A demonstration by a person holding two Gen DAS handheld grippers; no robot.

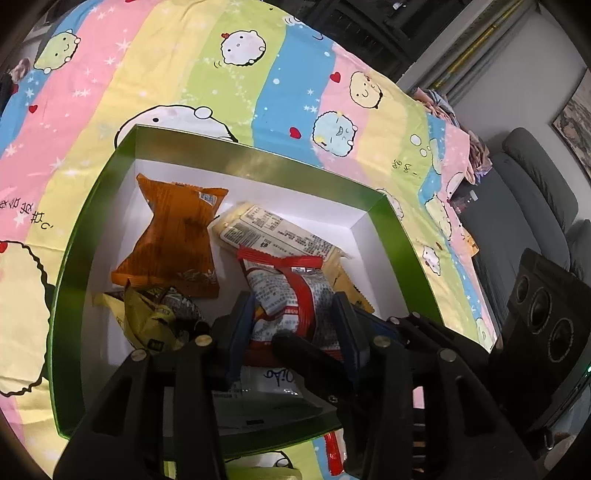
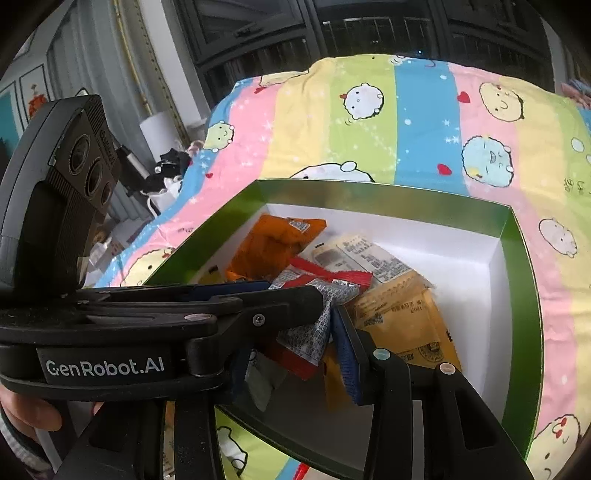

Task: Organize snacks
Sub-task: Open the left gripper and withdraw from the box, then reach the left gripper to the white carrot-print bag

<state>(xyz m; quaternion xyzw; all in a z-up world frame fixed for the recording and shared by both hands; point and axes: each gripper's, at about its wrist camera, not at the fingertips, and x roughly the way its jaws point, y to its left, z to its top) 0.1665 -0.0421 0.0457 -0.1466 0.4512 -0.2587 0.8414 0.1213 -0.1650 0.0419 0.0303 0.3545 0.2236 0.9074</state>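
An open green box (image 1: 258, 158) (image 2: 524, 295) with a white inside lies on the striped cartoon sheet. My left gripper (image 1: 291, 314) (image 2: 317, 295) reaches into it, blue pads pressed on both sides of a red and white packet (image 1: 288, 291) (image 2: 314, 325). My right gripper (image 2: 291, 350) comes in crosswise and grips the same packet lower down; one of its fingers (image 1: 299, 350) crosses the left wrist view. Loose in the box lie an orange packet (image 1: 173, 240) (image 2: 273, 243), a cream labelled packet (image 1: 266, 232) (image 2: 369, 258), a crumpled yellow one (image 1: 147, 317) and a tan one (image 2: 402, 317).
The sheet (image 1: 221, 74) covers a bed all around the box. A grey sofa (image 1: 535, 192) stands to the right, dark barred windows (image 2: 332, 33) behind. Clutter (image 2: 166, 166) sits off the bed's left side. A red packet (image 1: 332, 454) lies outside the box's near wall. A hand (image 2: 29, 410) holds the left gripper.
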